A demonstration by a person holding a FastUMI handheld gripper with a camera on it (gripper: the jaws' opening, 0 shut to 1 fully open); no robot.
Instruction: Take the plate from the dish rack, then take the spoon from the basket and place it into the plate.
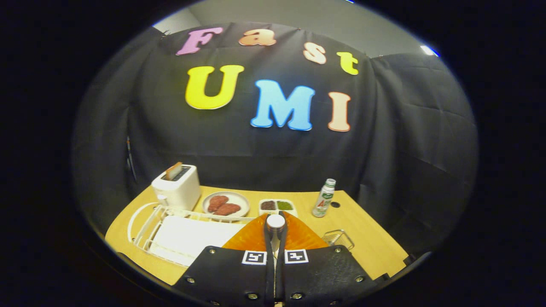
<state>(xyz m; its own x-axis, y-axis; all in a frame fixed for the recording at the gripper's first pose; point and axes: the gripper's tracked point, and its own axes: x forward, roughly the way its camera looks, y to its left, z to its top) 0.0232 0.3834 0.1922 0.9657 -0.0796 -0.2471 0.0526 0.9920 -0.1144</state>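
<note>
My gripper (275,252) is shut on the spoon (275,222), which stands upright between the two fingers, its rounded white end poking up just past them. Directly under and beyond the fingers lies the orange plate (298,236) on the wooden table; the fingers hide its near part. The small wire basket (339,238) sits on the table just right of the plate. The white dish rack (147,226) stands left of the plate, with a white mat (192,238) in it.
Beyond the rack stands a white toaster (177,187) with a slice in its slot. Behind the orange plate are a white plate of brown patties (225,204), a small two-part dish (277,206) and a bottle (323,198). Bare table (375,243) stretches to the right.
</note>
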